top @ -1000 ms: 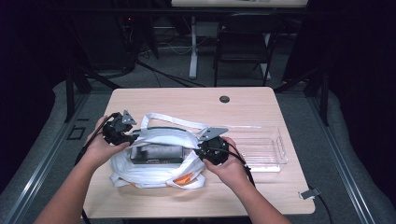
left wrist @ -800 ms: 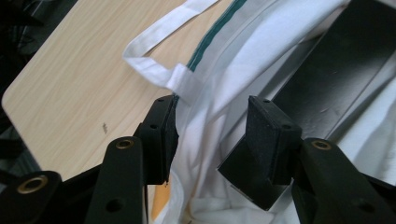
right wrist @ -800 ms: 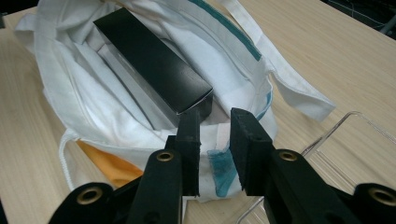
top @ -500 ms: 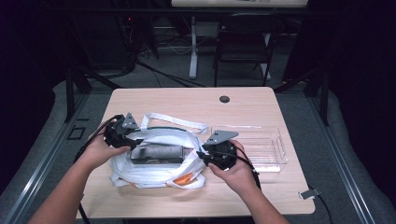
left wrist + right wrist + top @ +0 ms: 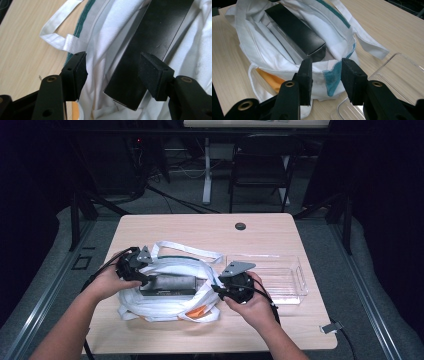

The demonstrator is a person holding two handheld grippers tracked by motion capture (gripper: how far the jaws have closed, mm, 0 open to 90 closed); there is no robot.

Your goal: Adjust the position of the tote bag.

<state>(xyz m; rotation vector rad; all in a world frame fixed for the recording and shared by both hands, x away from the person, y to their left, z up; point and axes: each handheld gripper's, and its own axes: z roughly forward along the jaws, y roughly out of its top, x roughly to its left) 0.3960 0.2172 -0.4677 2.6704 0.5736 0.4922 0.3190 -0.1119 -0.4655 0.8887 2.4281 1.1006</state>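
The black box (image 5: 167,284) lies lengthwise inside the white cloth bag (image 5: 170,302), which sits on the wooden table (image 5: 200,227) near the person's edge. The bag's mouth is spread around the box, and one long strap (image 5: 187,250) trails off the far side of the bag toward the table's middle. An orange patch (image 5: 197,311) shows at the bag's near edge.

The left gripper (image 5: 112,71) sits at the bag's left end, its jaws spread wide to either side of the box's end without pressing it; they have just been opening, and a second ago they stood closer on that end. The right gripper (image 5: 325,72) is at the bag's right rim (image 5: 322,65), jaws apart with the teal-marked hem between them but the pads clear of the cloth; these too have just been opening.

Both grips letting go together suggests the box is now settled in the bag and the packing step is likely done, leaving the hands free to draw back or take up the straps.

A clear plastic tray (image 5: 287,280) lies just right of the bag.
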